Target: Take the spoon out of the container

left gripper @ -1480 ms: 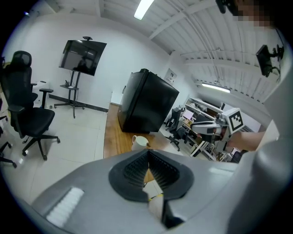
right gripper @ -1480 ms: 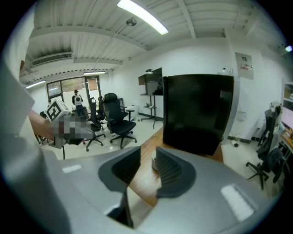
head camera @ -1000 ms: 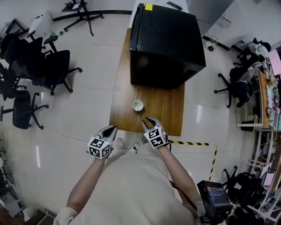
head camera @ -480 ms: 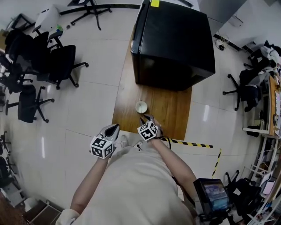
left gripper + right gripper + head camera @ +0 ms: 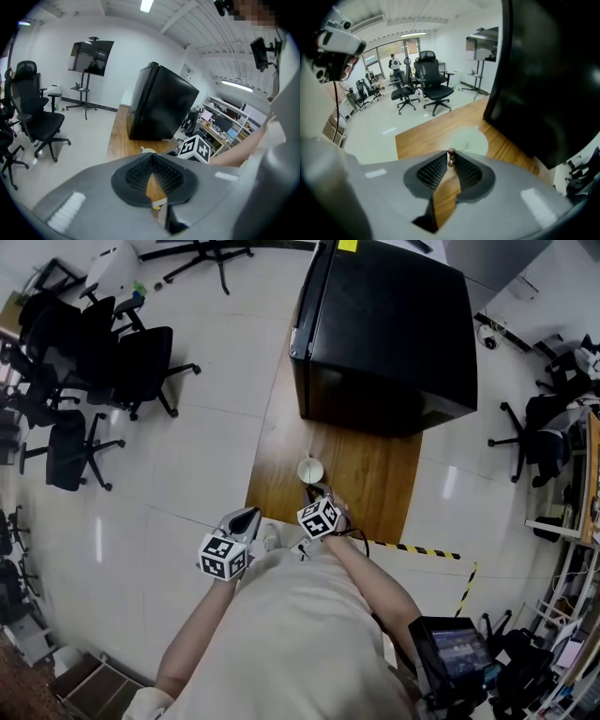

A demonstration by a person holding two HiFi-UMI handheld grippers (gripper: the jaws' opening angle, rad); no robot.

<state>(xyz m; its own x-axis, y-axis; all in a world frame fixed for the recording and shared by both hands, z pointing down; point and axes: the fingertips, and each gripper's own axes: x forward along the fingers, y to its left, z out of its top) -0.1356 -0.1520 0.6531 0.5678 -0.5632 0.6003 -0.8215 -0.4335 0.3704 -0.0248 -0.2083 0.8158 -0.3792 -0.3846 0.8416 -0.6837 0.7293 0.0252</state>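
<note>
A small white cup (image 5: 310, 470) stands on the wooden table (image 5: 370, 488), in front of the black cabinet. My right gripper (image 5: 317, 494) is just behind the cup. In the right gripper view its jaws are closing, and its tips (image 5: 451, 158) pinch the brown beaded end of the spoon handle (image 5: 451, 156). The cup (image 5: 468, 140) shows pale beyond them; the spoon's bowl is hidden. My left gripper (image 5: 246, 518) hangs off the table's near left corner, shut with nothing in it (image 5: 151, 157). The cup (image 5: 146, 150) peeks above its jaws.
A large black cabinet (image 5: 389, 334) fills the far half of the table. Office chairs (image 5: 122, 357) stand on the tiled floor to the left. Yellow-black tape (image 5: 422, 551) marks the floor to the right of the table's near edge.
My right gripper has moved forward to the cup and its jaws have narrowed. The left gripper has hardly moved.
</note>
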